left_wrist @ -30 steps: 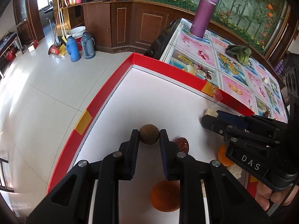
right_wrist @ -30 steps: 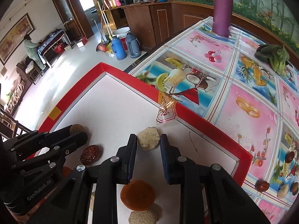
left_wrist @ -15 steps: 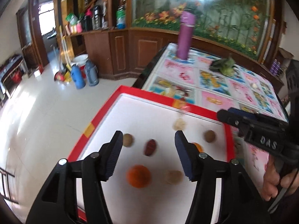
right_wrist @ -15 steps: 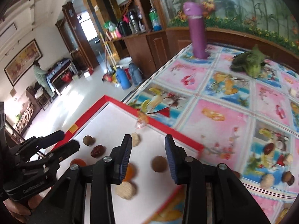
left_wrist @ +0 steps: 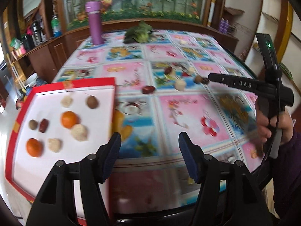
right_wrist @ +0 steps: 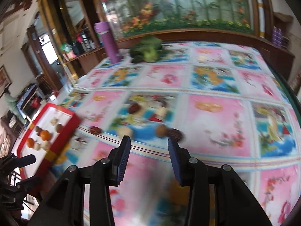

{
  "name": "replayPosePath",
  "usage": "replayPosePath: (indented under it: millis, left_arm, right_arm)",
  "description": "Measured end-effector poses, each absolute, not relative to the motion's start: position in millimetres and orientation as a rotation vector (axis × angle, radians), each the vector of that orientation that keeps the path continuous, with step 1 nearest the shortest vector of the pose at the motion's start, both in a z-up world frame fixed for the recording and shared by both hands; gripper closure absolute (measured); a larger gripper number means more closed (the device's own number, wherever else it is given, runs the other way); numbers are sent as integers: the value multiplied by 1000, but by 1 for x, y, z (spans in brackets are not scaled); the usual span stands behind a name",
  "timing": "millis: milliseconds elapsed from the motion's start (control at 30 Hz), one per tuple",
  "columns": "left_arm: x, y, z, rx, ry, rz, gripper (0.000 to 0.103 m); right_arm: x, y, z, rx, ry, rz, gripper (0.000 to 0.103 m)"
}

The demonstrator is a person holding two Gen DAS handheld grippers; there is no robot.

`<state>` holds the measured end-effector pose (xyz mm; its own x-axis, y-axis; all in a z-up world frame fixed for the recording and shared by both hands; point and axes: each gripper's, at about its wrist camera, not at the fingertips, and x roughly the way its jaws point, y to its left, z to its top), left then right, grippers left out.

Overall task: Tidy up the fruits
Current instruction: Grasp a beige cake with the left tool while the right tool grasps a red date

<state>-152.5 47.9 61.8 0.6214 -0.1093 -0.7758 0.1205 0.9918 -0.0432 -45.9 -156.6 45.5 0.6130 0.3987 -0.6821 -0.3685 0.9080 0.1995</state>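
A red-rimmed white tray (left_wrist: pixel 90 82) sits at the table's left end and holds several fruits: two oranges (left_wrist: pixel 69 119), brown balls, a red date (left_wrist: pixel 43 125) and pale balls. My left gripper (left_wrist: pixel 150 143) hangs open and empty above the tablecloth, right of the tray. Loose fruits lie further out on the cloth: a red date (left_wrist: pixel 148 89), a pale ball (left_wrist: pixel 180 84) and a brown ball (left_wrist: pixel 198 79). My right gripper (right_wrist: pixel 149 145) is open and empty, just short of a brown ball (right_wrist: pixel 160 130) and a dark date (right_wrist: pixel 175 132). The tray (right_wrist: pixel 62 137) is far to its left.
A purple flask (left_wrist: pixel 95 22) and leafy greens (left_wrist: pixel 139 34) stand at the far side of the patterned tablecloth. A hand (left_wrist: pixel 269 124) grips the right tool's handle. The table's near edge runs just below both grippers. Wooden cabinets line the back.
Both grippers let go of their fruit in the tray and opened wide. They pulled back and swung right, from over the tray to over the tablecloth with the loose fruits.
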Motion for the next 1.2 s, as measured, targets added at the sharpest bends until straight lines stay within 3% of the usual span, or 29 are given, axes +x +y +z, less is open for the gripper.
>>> replayPosePath:
  millis: [567, 667, 867, 1200]
  left_arm:
    - [-82, 2, 49, 63, 952, -169, 38]
    - [-67, 1, 39, 52, 981, -170, 38]
    - [-46, -8, 35, 62, 986, -172, 38]
    - [-13, -31, 28, 84, 965, -185, 38]
  right_arm:
    - [-11, -154, 20, -193, 860, 435, 63]
    - [-7, -150, 15, -200, 869, 443, 67]
    - [-3, -155, 15, -185, 850, 432, 84]
    - [4, -177, 18, -41, 907, 406, 85]
